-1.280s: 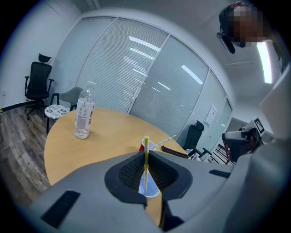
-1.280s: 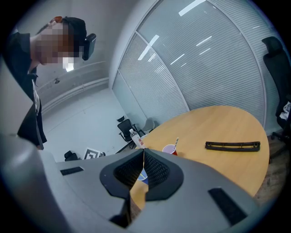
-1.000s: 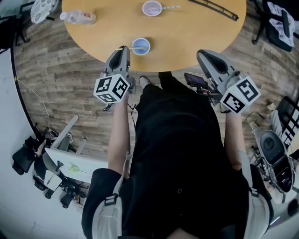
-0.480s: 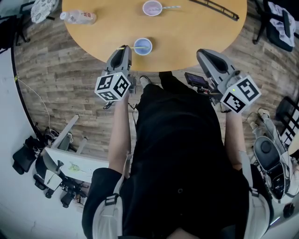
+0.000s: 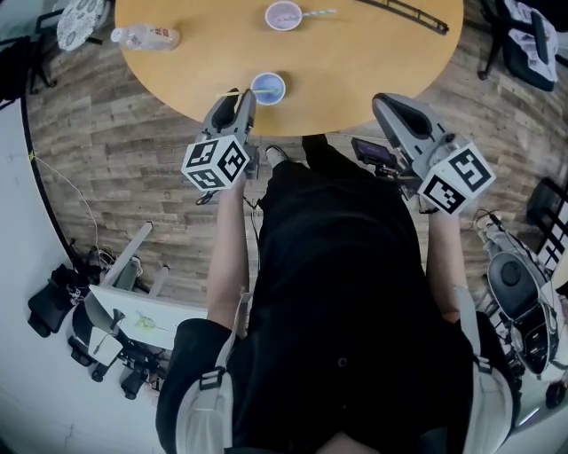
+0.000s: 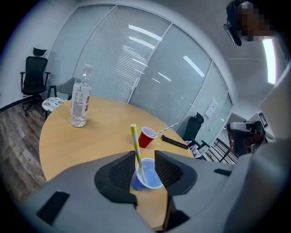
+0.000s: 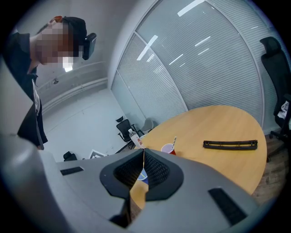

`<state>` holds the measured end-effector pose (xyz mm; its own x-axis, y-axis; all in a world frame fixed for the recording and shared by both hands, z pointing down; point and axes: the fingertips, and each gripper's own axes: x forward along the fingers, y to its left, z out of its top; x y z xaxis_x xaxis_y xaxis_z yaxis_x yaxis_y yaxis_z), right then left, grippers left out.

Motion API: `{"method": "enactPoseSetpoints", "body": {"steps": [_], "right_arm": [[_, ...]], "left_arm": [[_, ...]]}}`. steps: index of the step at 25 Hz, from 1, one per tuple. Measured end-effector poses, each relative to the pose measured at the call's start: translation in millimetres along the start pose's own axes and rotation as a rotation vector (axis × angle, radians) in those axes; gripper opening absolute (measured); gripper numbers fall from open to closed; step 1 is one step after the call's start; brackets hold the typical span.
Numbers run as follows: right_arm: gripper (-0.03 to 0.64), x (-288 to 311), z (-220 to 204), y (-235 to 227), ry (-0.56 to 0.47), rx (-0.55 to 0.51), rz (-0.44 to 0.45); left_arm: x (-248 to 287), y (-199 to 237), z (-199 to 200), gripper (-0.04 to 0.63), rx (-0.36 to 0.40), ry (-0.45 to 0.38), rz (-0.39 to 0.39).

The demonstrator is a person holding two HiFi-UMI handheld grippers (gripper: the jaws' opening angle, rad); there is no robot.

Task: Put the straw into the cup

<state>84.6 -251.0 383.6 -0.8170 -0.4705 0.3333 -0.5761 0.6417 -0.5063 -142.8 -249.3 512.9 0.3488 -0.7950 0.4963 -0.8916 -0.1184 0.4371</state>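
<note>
A blue cup (image 6: 150,177) stands near the round table's (image 5: 355,62) front edge, just beyond my left gripper (image 6: 138,169). A yellow-and-white striped straw (image 6: 136,148) stands tilted in the cup, its upper part rising between the jaws. The jaws are opening, and neither pad presses on the straw. In the head view the left gripper (image 5: 236,105) sits at the table edge beside the blue cup (image 5: 267,87). My right gripper (image 5: 390,108) hangs off the table's front right; in the right gripper view, the right gripper (image 7: 142,164) is shut and holds nothing.
A red cup (image 6: 146,136) with its own straw stands farther back, also seen as the red cup (image 5: 284,14) in the head view. A water bottle (image 6: 79,102) is at the far left, and a black strip (image 7: 230,144) lies at the far right. Office chairs and gear surround the table.
The left jaws have parted from the straw, which now stands in the blue cup. The right gripper has not moved.
</note>
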Motion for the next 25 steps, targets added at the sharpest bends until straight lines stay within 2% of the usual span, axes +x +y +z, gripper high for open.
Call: {"method": "enactPoseSetpoints", "body": {"steps": [5, 13, 18, 25], "right_arm": [[0.018, -2.5, -4.2, 4.1, -0.007, 0.002, -0.01], [0.018, 2.6, -12.6, 50.1, -0.031, -0.027, -0.015], [0.018, -4.9, -5.1, 32.3, -0.045, -0.02, -0.024], [0.018, -6.4, -14.5, 54.7, -0.072, -0.023, -0.038]], "left_arm": [[-3.6, 6.5, -1.8, 0.153, -0.002, 0.017, 0.016], [-39.4, 29.2, -6.5, 0.189, -0.002, 0.026, 0.021], [-22.0, 10.4, -4.9, 0.189, 0.001, 0.034, -0.011], [-46.8, -1.3, -2.1, 0.189, 0.049, 0.018, -0.085]]}}
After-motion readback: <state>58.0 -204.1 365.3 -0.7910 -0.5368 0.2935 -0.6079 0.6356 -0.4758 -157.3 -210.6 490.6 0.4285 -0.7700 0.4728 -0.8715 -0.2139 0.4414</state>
